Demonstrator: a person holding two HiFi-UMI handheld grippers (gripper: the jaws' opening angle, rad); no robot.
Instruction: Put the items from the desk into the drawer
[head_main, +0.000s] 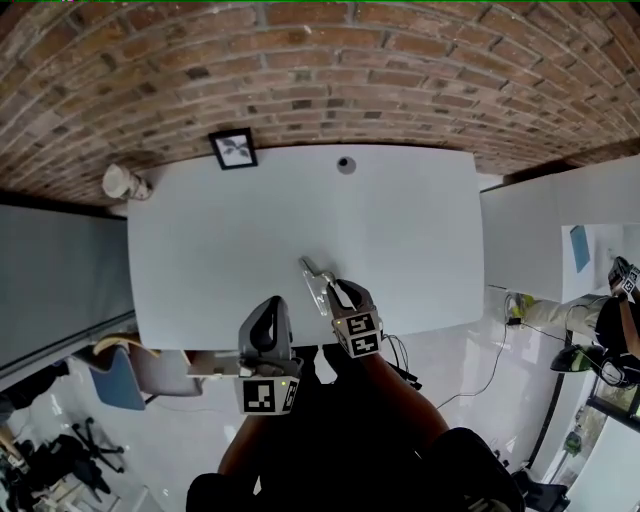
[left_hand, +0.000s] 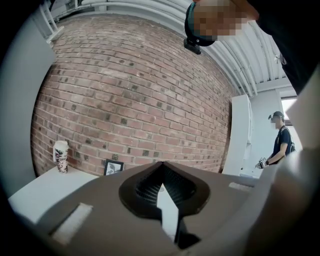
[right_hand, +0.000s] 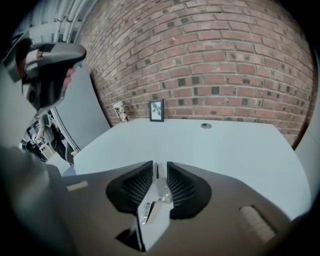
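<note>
Right gripper (right_hand: 160, 167) has its jaws slightly apart around a shiny metal clip (right_hand: 150, 207) near the front edge of the desk (right_hand: 225, 150); I judge the clip light, stiff and slippery, best pinched across its flat middle.
</note>
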